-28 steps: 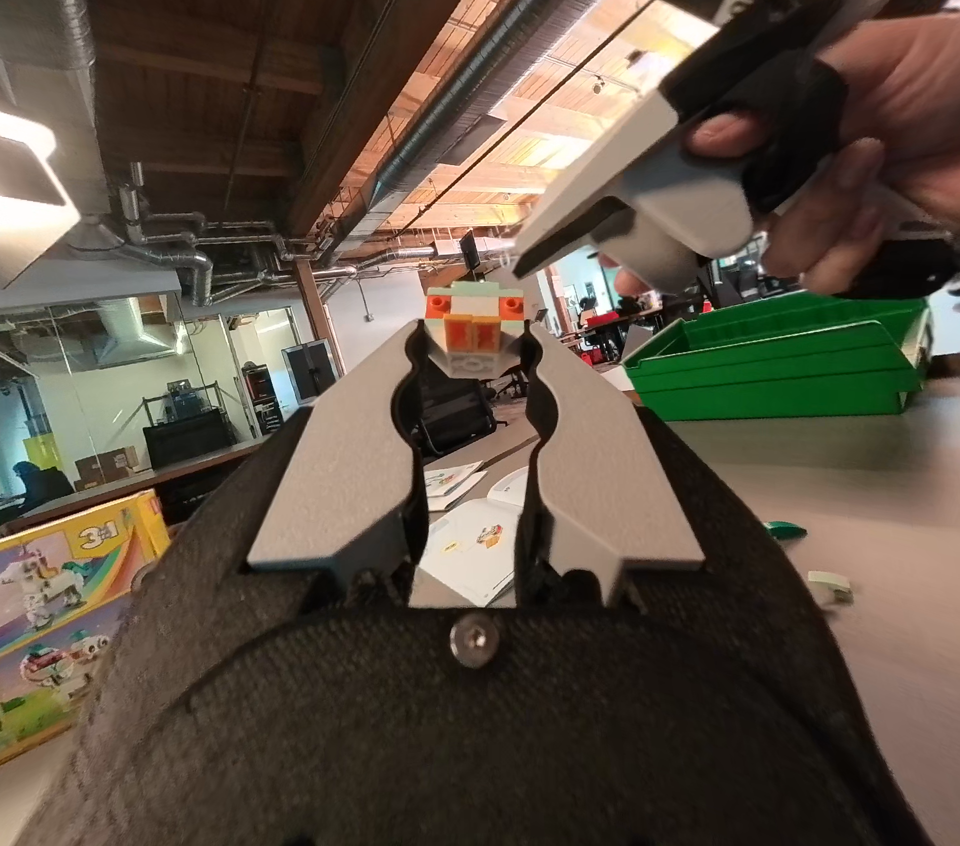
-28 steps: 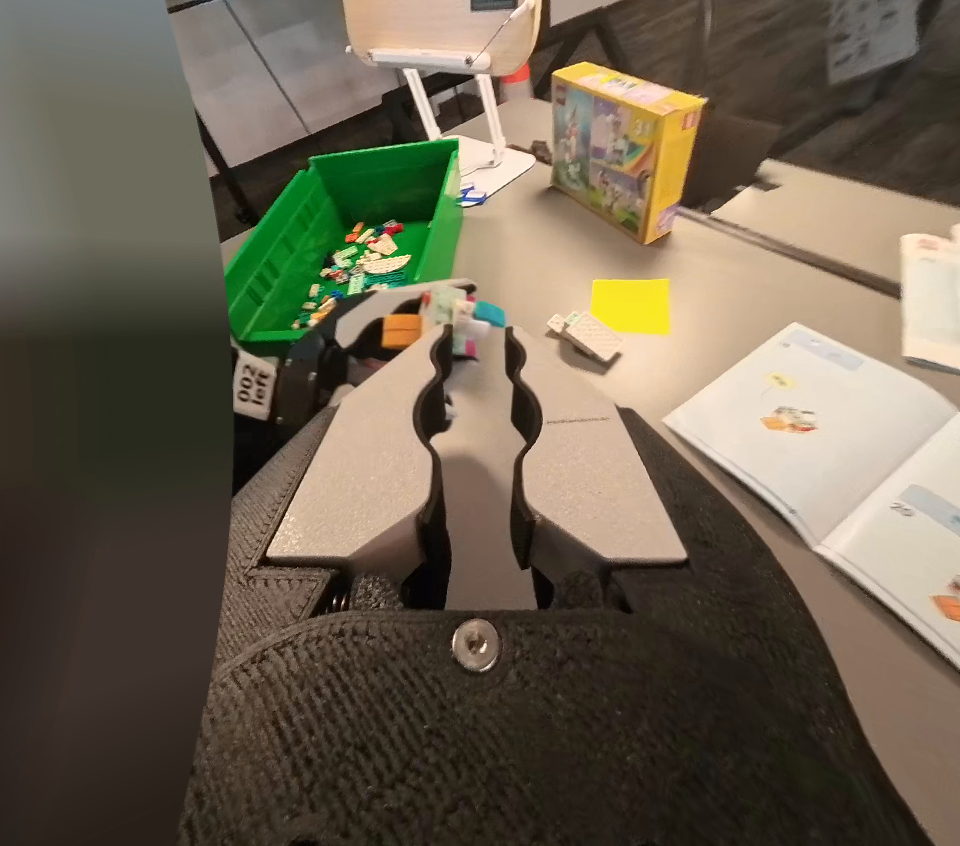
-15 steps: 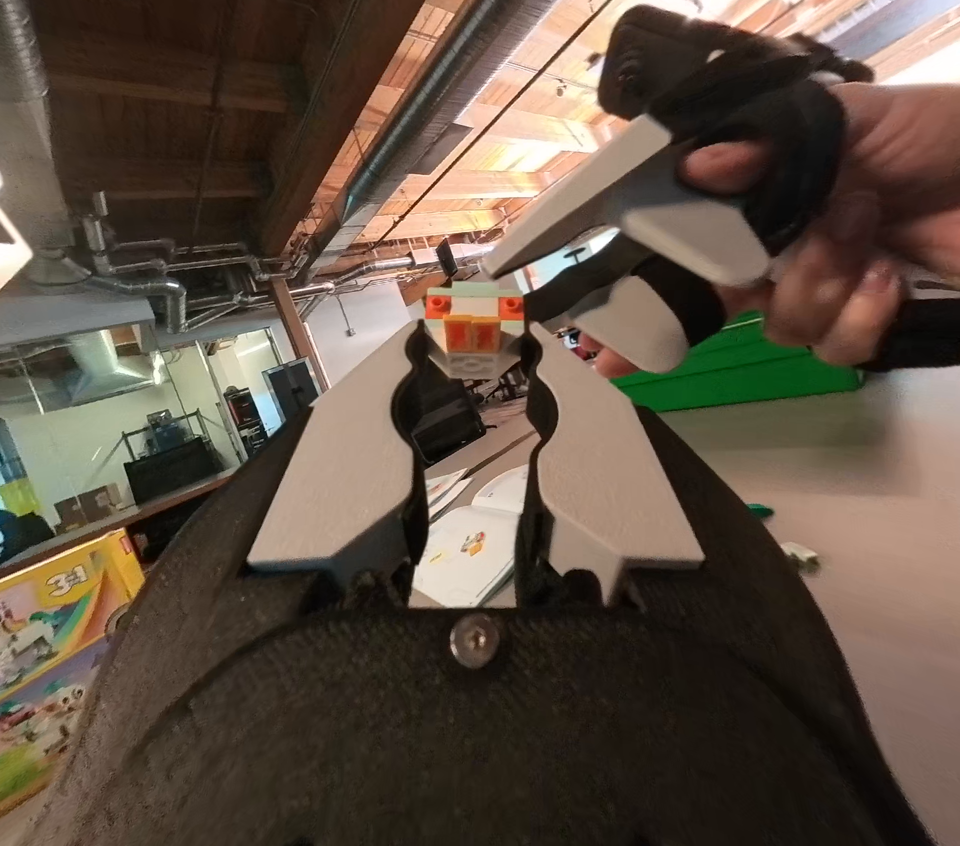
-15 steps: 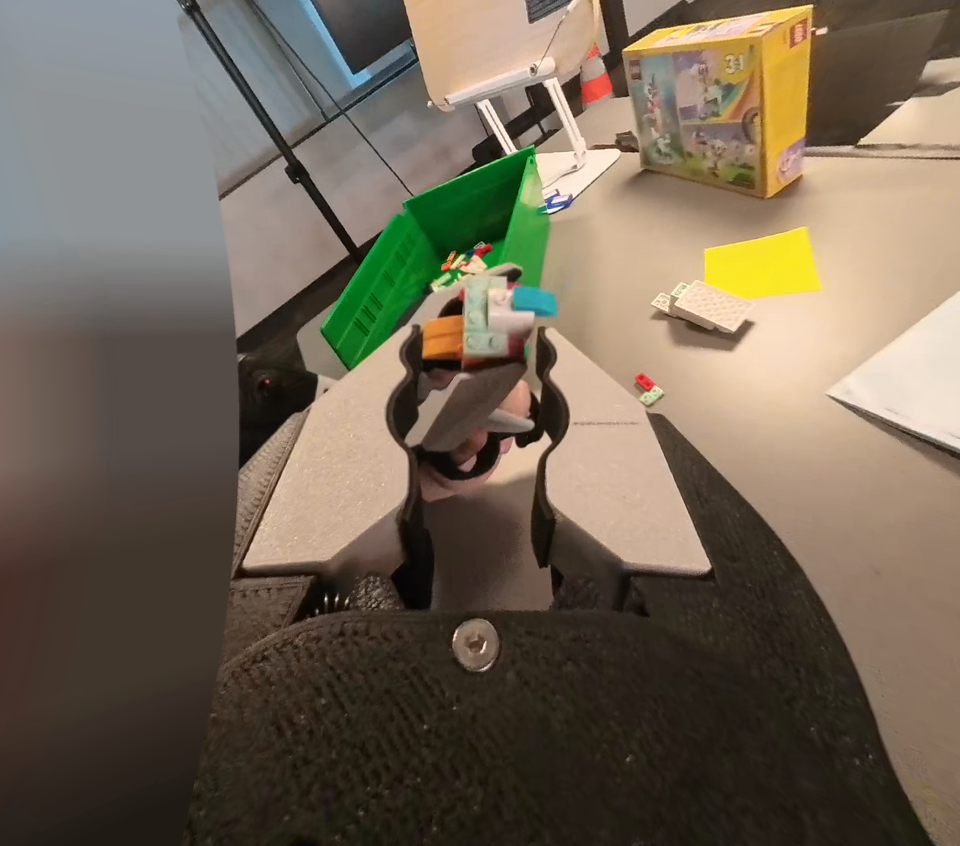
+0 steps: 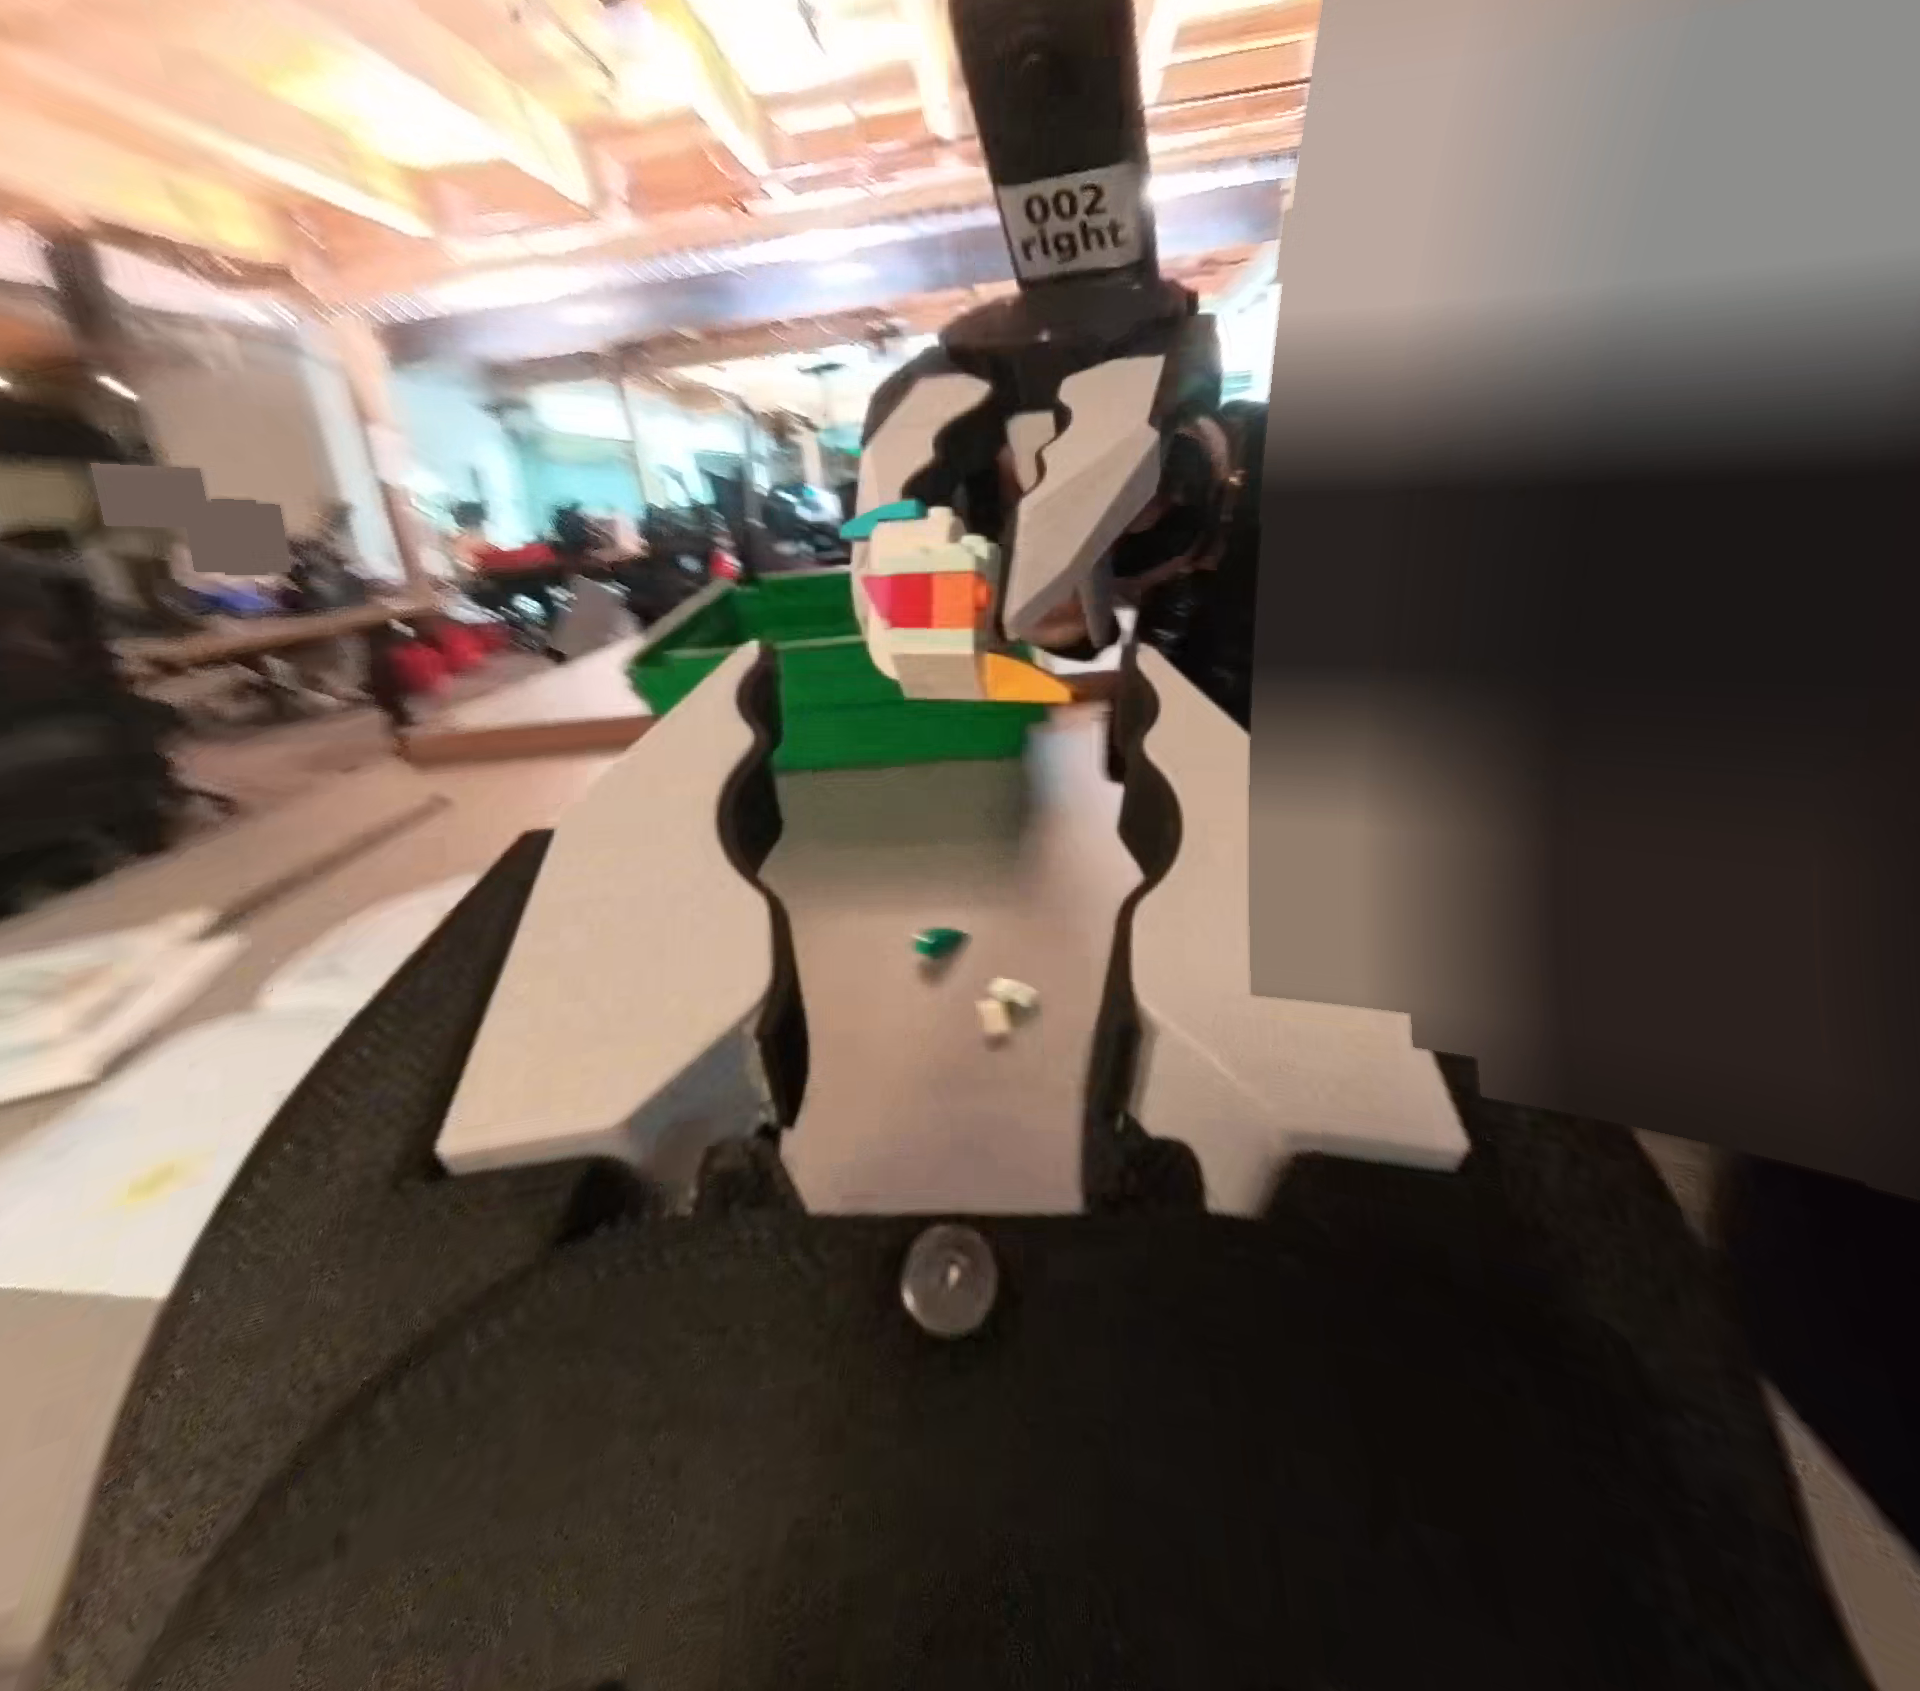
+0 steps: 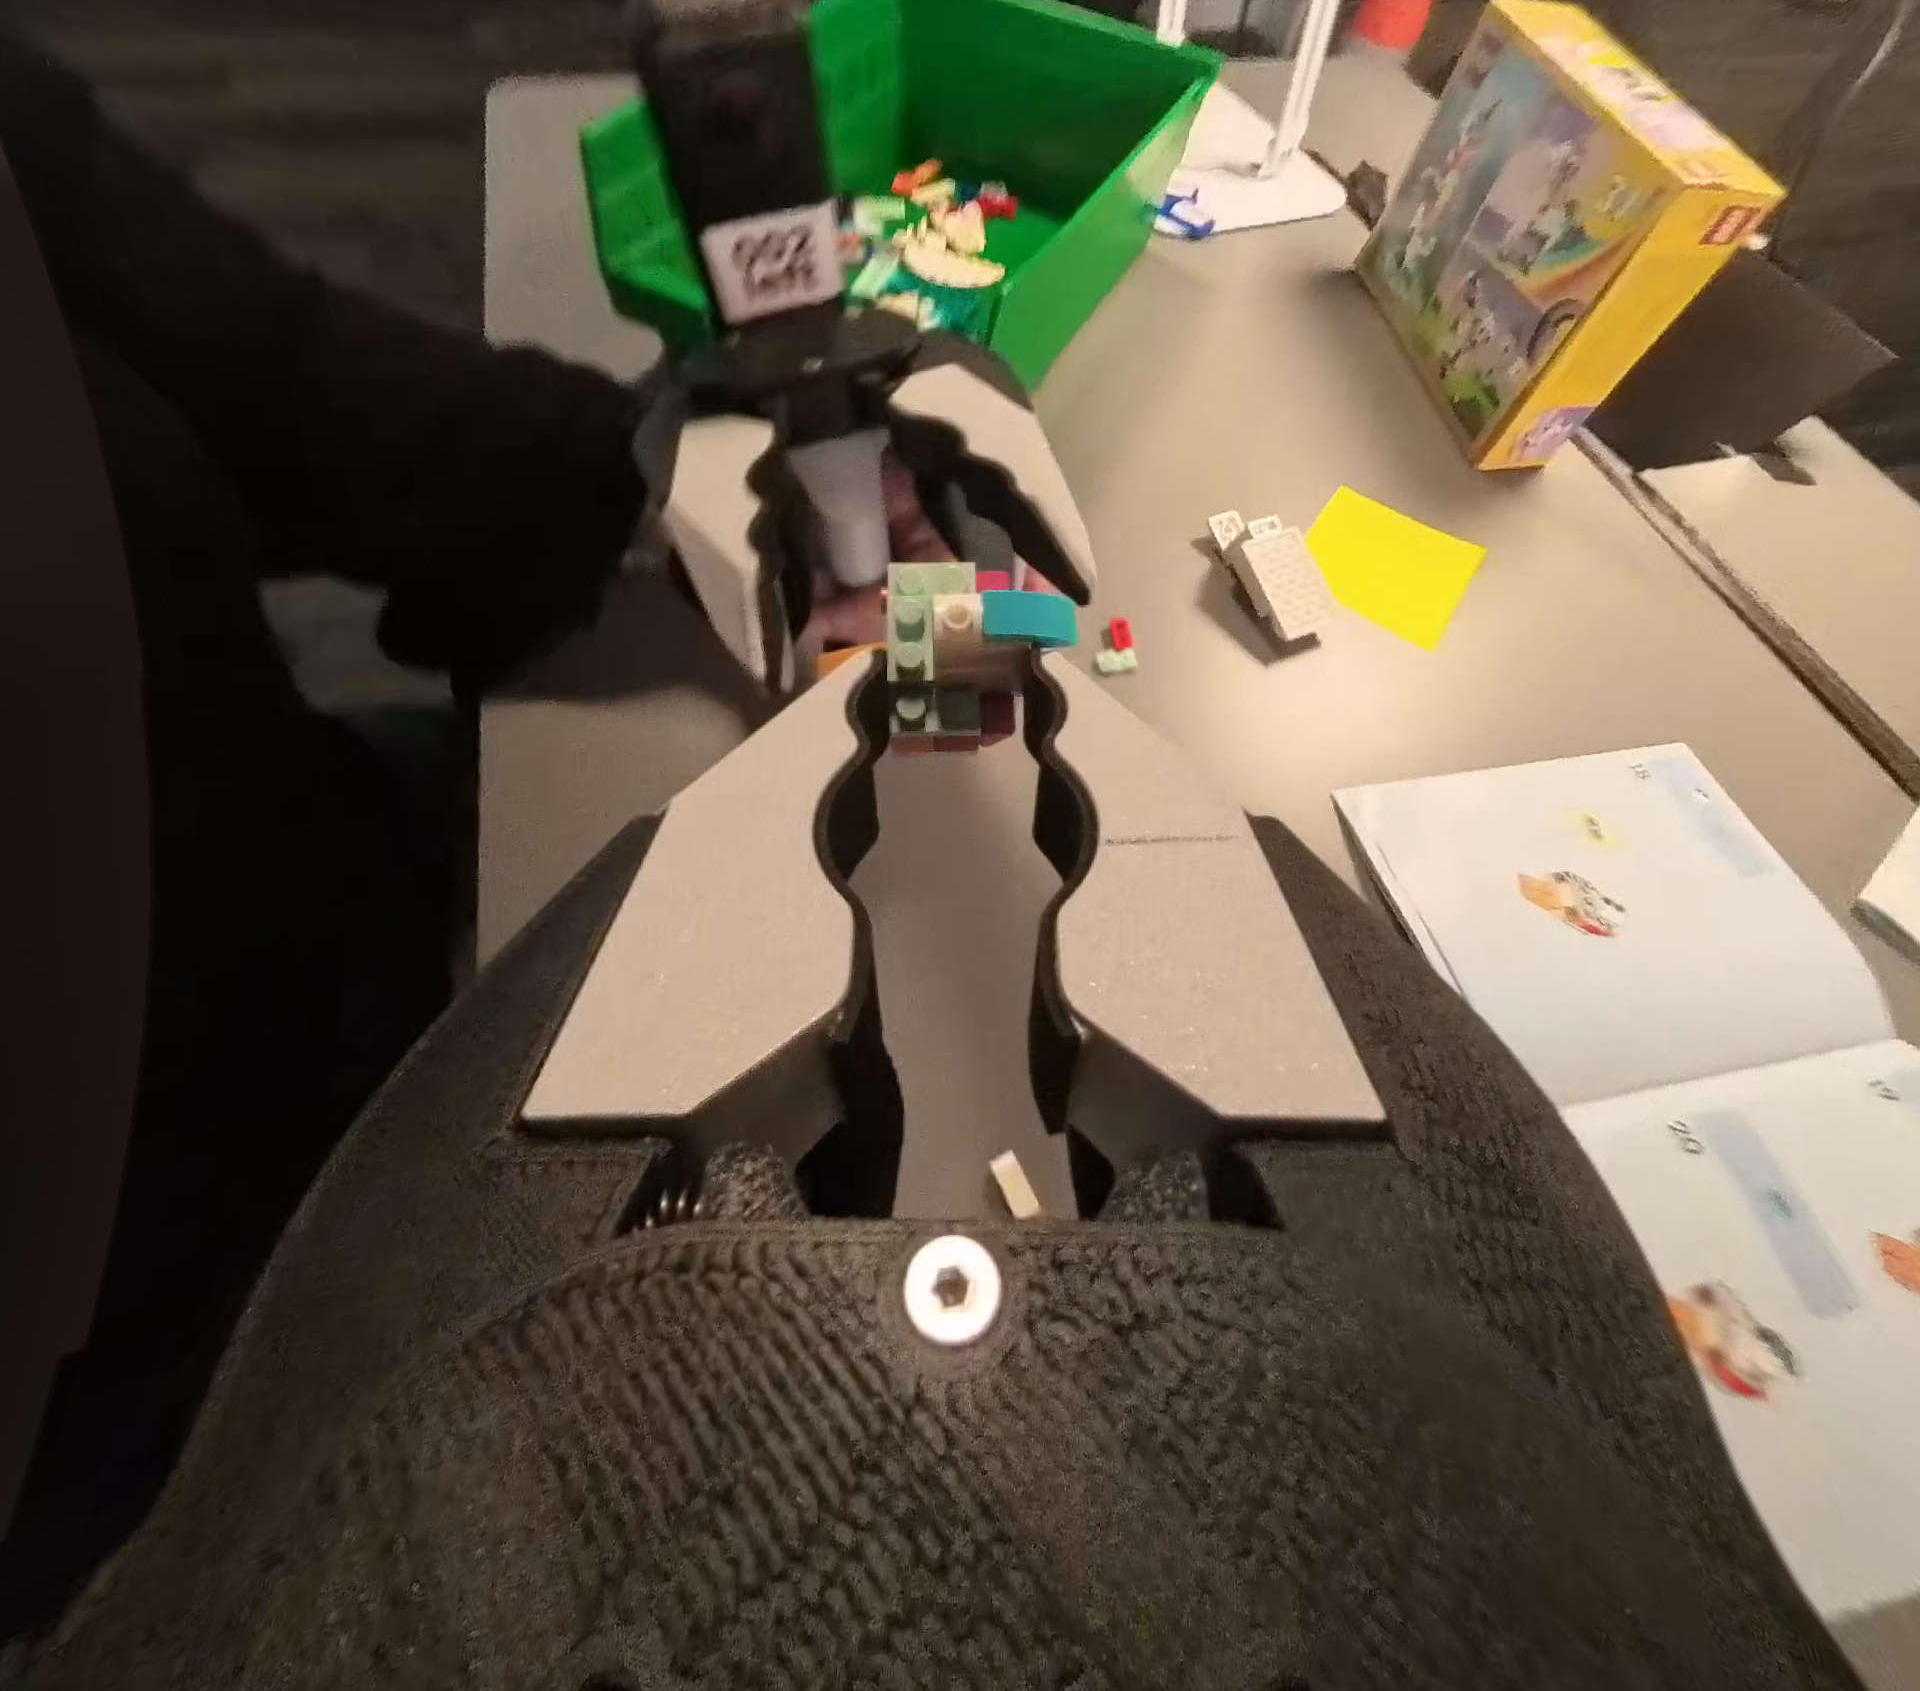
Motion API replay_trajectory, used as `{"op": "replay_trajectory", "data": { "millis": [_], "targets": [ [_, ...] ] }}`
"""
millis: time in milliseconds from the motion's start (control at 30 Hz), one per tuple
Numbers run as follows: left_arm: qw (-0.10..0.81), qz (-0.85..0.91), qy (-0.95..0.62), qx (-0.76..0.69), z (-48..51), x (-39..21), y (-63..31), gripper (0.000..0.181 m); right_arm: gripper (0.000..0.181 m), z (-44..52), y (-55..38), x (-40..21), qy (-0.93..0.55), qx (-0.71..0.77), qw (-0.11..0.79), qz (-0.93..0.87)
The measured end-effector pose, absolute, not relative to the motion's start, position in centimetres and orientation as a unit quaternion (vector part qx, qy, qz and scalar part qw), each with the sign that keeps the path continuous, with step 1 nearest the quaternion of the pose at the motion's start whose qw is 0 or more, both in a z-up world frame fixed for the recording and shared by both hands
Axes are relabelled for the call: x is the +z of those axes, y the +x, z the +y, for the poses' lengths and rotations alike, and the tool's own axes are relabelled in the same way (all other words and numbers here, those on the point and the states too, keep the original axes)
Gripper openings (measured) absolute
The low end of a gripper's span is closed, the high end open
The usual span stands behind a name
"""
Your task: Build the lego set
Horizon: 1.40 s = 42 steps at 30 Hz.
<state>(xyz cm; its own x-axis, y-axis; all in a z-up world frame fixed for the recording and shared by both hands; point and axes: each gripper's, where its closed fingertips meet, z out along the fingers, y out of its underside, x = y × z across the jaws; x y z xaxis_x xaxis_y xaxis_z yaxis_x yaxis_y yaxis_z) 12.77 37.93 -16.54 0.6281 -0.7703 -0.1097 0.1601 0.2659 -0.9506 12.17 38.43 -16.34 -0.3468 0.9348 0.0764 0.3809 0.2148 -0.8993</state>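
A small lego assembly [image 6: 930, 654] of pale green, white, orange and red bricks with a teal curved piece is held above the table. My right gripper [image 6: 951, 685] is shut on it at the fingertips. In the left wrist view the assembly [image 5: 925, 602] hangs just beyond my left gripper [image 5: 940, 665], which is open and empty, its jaws wide apart. The right gripper's fingers [image 5: 1070, 498] come from the far side and clamp the assembly. In the right wrist view the left gripper's fingers [image 6: 997, 488] stand spread on either side behind the assembly.
A green bin [image 6: 1091, 114] with several loose pieces stands behind. A yellow set box [image 6: 1558, 218], yellow paper [image 6: 1392, 566], white plates [image 6: 1278, 581] and an open instruction booklet [image 6: 1558, 914] lie to the right. Small loose pieces [image 5: 940, 942] lie on the grey table. Less than 4 cm separates the two grippers' tips.
The left gripper has opened and let go of the assembly. The right gripper has closed on it and now holds it. Both views have swung to face each other.
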Motion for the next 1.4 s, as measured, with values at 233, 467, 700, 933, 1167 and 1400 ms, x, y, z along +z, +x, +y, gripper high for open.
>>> {"op": "replay_trajectory", "data": {
  "millis": [233,467,700,933,1167,1400],
  "targets": [
    [0.707,0.323,-0.541,-0.322,37.9,-18.0,13.7,0.028,0.023,38.0,13.0,-18.5,-0.438,0.357,0.310,-0.764],
    [0.677,0.346,-0.557,-0.334,37.8,-19.3,14.8,0.022,0.024,37.8,13.8,-18.8,-0.426,0.373,0.305,-0.766],
    [0.660,0.359,-0.561,-0.348,37.8,-19.7,15.3,0.021,0.024,37.8,14.3,-19.2,-0.433,0.414,0.303,-0.741],
    [0.661,0.352,-0.560,-0.354,37.8,-19.8,15.4,0.021,0.024,37.9,14.4,-19.2,-0.438,0.443,0.322,-0.713],
    [0.669,0.328,-0.537,-0.395,37.3,-18.5,15.6,0.038,0.023,37.5,14.9,-18.1,-0.415,0.494,0.341,-0.684],
    [0.667,0.317,-0.529,-0.417,37.1,-18.1,15.9,0.054,0.024,37.3,14.9,-16.7,-0.402,0.582,0.345,-0.617]
  ]
}}
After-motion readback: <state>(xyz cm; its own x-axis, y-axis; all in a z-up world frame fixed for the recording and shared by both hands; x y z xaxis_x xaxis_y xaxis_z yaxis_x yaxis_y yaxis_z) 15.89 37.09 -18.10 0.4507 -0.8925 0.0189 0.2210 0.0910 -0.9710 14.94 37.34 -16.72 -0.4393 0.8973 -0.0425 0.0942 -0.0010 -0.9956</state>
